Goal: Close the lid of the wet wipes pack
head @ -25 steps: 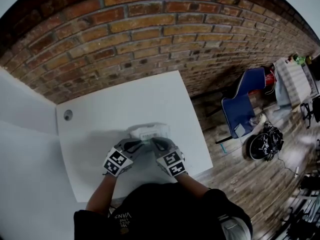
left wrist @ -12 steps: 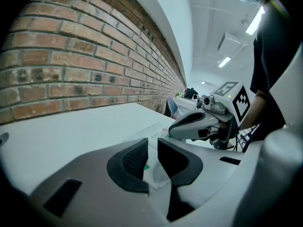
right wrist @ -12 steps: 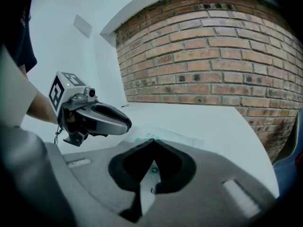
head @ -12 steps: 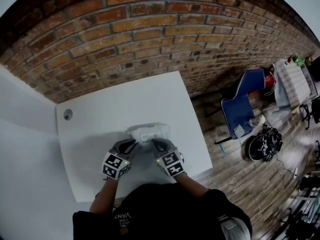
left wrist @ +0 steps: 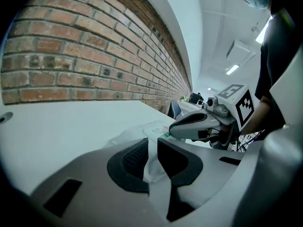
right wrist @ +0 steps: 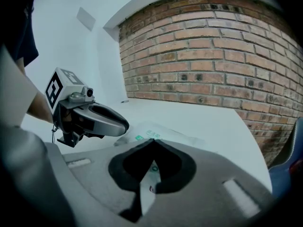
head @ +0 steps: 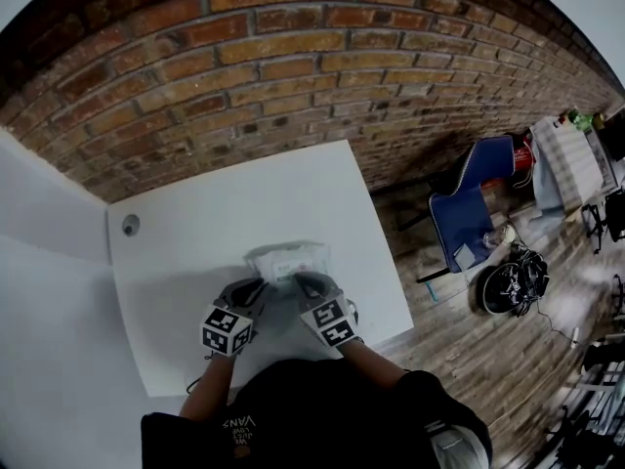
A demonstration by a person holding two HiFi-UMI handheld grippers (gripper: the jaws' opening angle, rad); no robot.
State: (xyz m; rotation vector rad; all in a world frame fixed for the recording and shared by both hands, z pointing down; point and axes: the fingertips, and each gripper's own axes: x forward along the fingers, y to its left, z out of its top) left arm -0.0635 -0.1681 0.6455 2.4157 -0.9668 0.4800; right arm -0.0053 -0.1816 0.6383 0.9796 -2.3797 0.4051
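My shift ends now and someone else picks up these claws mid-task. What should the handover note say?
Left claw: shut on the crinkled near edge of the wet wipes pack, steadying it.
Right claw: shut on a thin printed white strip, apparently the lid flap.
The pack lies on the white table, just ahead of both claws.
Done: both grips set.
Left: lay the flap over the opening, press it flat, release. How far it is sealed cannot be seen.

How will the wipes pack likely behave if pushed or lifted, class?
Probably floppy: soft film of the pack bunches between the jaws of the left gripper. Likely to slide, not roll: it lies flat on the smooth table.
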